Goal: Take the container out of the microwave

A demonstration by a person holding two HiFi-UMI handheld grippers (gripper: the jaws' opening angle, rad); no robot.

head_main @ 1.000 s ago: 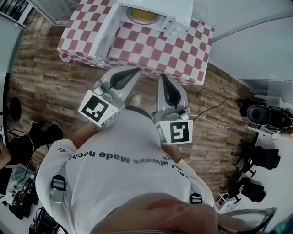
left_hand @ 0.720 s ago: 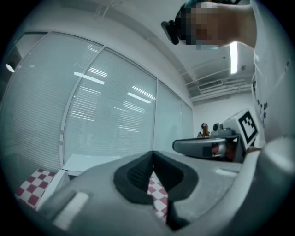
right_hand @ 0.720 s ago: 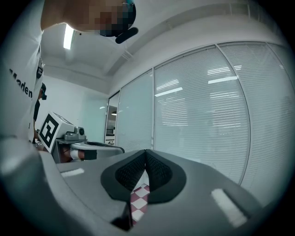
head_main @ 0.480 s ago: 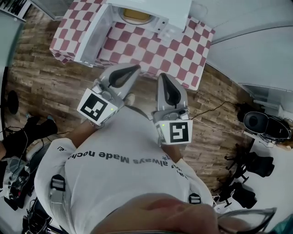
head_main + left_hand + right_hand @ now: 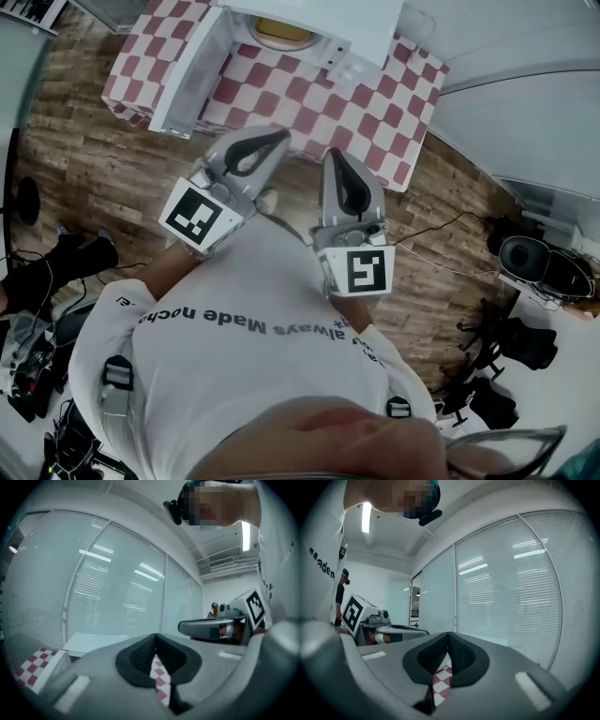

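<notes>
A white microwave stands on a table with a red-and-white checked cloth, its door swung open to the left. Inside the cavity sits a yellowish container, only partly visible. My left gripper and right gripper are both shut and empty, held side by side in front of my body, at the table's near edge and short of the microwave. In the left gripper view the jaws meet tip to tip; the right gripper view shows the same, with checked cloth below.
Wooden floor surrounds the table. Glass partition walls with blinds stand behind it. Office chairs and equipment sit at the right, and bags and cables at the left. Another person stands in the distance.
Both grippers and my body have come closer to the table; the grippers' tips now reach its near edge. Both stay shut throughout.
</notes>
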